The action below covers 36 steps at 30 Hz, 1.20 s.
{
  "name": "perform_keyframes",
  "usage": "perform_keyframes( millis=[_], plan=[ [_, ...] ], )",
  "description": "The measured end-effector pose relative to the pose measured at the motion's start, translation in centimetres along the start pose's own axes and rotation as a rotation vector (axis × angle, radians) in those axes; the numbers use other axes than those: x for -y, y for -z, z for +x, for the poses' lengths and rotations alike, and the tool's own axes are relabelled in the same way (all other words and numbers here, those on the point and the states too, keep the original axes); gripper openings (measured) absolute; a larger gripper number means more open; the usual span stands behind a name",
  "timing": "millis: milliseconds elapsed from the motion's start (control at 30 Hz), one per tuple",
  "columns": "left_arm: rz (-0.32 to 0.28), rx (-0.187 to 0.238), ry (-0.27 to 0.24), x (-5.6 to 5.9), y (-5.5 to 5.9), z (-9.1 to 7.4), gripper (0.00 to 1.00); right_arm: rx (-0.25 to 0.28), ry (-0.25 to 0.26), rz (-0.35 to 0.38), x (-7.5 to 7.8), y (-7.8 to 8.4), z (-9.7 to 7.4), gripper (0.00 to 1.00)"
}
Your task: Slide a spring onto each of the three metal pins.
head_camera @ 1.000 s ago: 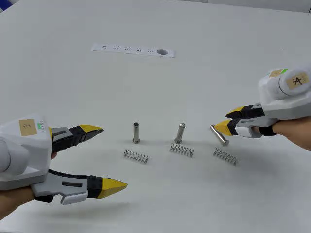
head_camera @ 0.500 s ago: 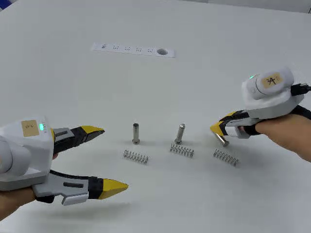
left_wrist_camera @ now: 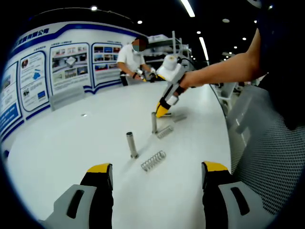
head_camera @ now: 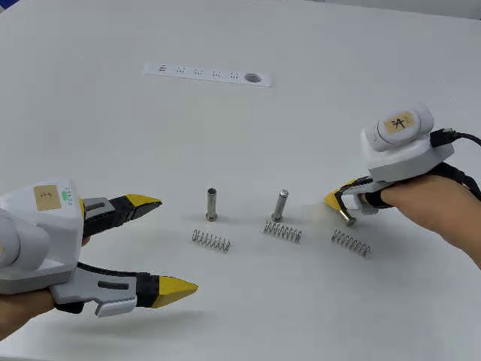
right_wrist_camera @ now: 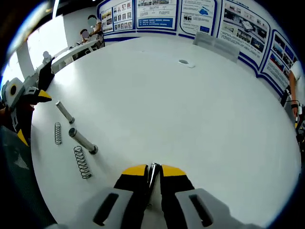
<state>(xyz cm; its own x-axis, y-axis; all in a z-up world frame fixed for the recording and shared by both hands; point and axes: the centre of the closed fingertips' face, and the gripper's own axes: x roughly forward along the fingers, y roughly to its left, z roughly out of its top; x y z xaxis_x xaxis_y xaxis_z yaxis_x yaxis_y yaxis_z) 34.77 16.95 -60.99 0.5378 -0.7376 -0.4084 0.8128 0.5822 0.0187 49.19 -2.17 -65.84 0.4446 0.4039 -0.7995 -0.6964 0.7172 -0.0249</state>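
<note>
At right, right claw [head_camera: 336, 200] clamping pin [head_camera: 346, 217]

Left gripper [head_camera: 176, 243] gapes wide open; right gripper [head_camera: 338, 201], angled downward, pinches a pin [right_wrist_camera: 153, 174].

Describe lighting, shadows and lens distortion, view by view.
Head view: soft even light, only faint shadows under the left gripper on the table, little distortion. Left gripper view: fisheye curves the table edge; ceiling strip lights glare. Right gripper view: strong fisheye bowing; upper left washes out.
</note>
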Motion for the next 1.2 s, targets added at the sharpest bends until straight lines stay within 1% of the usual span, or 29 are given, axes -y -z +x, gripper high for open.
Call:
perform_keyframes(
  millis=[300,367,467,567,600,733,933,1033,1200],
  plan=[
    [-0.001,-0.002,0.003,0.0,0.1,0.0,0.77,-0.026,0.001,0.020,0.0,0.3,0.2,0.09],
    [-0.001,-0.002,0.002,0.0,0.1,0.0,0.77,-0.035,0.007,0.003,-0.1,0.2,0.2,0.09],
    [0.000,0.001,0.003,0.0,0.0,0.1,0.77,-0.040,0.011,0.002,-0.1,0.3,0.2,0.09],
    [0.002,0.003,0.002,0.1,-0.1,0.1,0.77,-0.037,0.008,0.033,0.0,0.3,0.2,0.09],
    [0.002,0.003,0.002,0.1,-0.2,0.1,0.77,-0.035,0.009,0.032,0.0,0.3,0.1,0.09],
    [0.007,0.005,0.001,0.0,-0.4,-0.1,0.77,-0.019,0.011,0.046,-0.1,0.4,-0.2,0.09],
    [0.010,0.011,-0.005,-0.3,-0.7,-0.1,0.77,0.034,0.013,0.052,-0.1,-0.7,-2.0,0.09],
    [0.017,0.012,0.000,-0.2,-0.9,0.0,0.77,0.057,0.017,0.047,-0.2,-1.0,-2.7,0.09],
    [0.027,0.009,0.006,0.1,-1.1,0.0,0.77,0.081,0.020,0.048,-0.4,-1.0,-3.8,0.09]
  ],
)
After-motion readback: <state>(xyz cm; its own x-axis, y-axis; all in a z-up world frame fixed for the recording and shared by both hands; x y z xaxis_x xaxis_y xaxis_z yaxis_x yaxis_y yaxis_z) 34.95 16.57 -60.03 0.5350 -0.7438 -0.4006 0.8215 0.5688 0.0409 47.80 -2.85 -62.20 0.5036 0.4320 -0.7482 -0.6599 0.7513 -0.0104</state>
